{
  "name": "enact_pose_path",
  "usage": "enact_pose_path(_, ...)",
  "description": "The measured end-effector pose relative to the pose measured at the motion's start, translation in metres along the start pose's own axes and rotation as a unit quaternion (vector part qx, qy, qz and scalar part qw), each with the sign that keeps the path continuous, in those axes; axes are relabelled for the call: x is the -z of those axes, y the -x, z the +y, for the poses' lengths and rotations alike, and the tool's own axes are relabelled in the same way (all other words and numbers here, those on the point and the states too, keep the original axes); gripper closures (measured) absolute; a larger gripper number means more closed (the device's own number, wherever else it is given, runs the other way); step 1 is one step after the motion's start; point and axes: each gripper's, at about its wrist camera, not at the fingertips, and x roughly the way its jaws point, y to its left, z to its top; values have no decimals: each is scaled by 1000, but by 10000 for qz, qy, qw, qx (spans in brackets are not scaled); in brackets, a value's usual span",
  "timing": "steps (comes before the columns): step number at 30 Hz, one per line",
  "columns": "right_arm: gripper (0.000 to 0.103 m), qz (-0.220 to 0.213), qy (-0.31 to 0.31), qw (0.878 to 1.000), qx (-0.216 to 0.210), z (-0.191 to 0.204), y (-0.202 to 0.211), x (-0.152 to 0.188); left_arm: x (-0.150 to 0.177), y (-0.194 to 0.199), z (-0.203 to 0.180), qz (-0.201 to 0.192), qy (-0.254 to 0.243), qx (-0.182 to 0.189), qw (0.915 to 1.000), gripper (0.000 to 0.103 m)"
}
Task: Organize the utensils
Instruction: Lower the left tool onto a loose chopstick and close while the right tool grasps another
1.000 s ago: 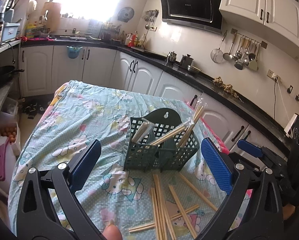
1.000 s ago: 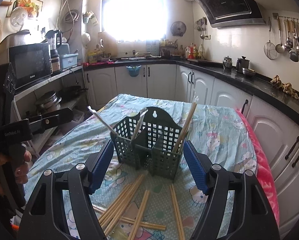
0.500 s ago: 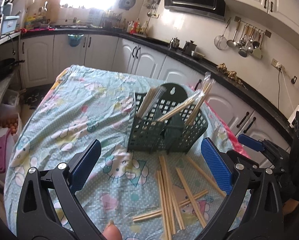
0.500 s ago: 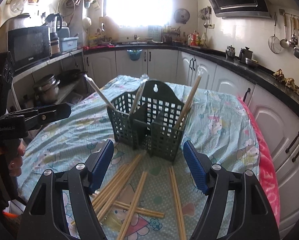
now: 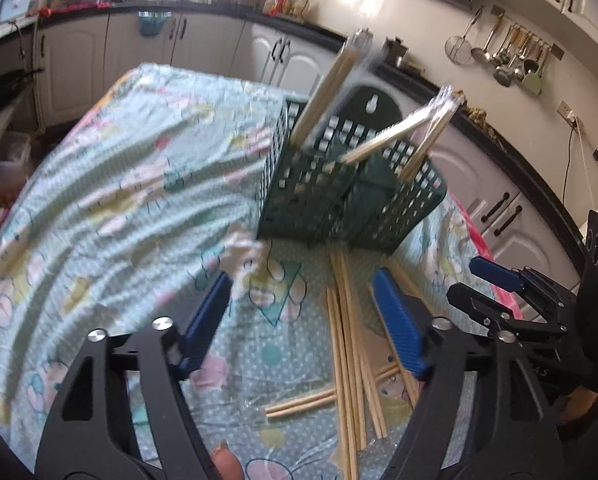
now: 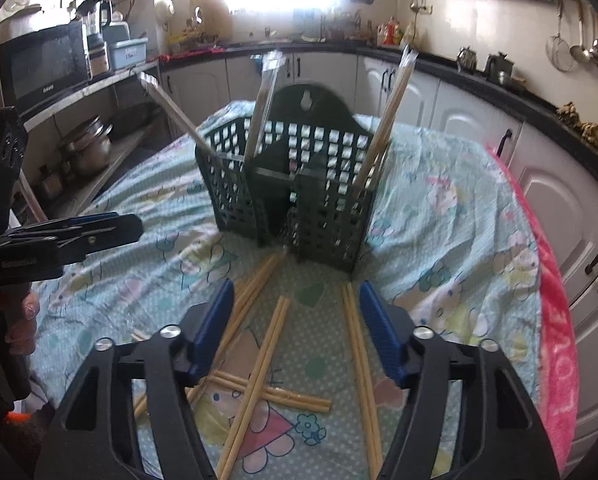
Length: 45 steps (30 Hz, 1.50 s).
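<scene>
Wooden chopsticks [image 6: 273, 340] lie untouched between the closing right tongs [image 6: 297, 328].

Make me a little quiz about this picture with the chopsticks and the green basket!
1. True or false: the green utensil basket already has some wrapped chopsticks standing in it.
2. Where do the loose chopsticks lie? A) on the tablecloth in front of the basket B) on the counter C) on the floor
3. Fill in: the right gripper and the left gripper are holding ____ between their blue pads.

Key: 1 true. 2 A. 3 nothing; both sets of jaws are closing above the loose chopsticks.
</scene>
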Motion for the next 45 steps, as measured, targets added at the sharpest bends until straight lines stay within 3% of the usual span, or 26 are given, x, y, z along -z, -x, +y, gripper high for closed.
enact_pose_path(5, 56, 289, 35, 9995, -93, 3, -20, 8, 9, -22, 4, 430, 141, 180, 9988, 61)
enact_pose_path(11, 68, 591, 62, 9981, -168, 5, -40, 15, 10, -51, 0, 881, 168, 326, 9954, 69)
enact_pose_path(16, 70, 736, 65, 9971, -188, 4, -51, 20, 8, -75, -5, 1185, 100, 234, 9926, 77)
enact_pose_path(28, 74, 1016, -192, 9935, -467, -2, -76, 16, -5, -107, -12, 1447, 113, 292, 9890, 84)
enact_pose_path(45, 78, 1384, -516, 9868, -668, -4, -107, 2, -15, -122, -14, 1617, 76, 264, 9865, 86)
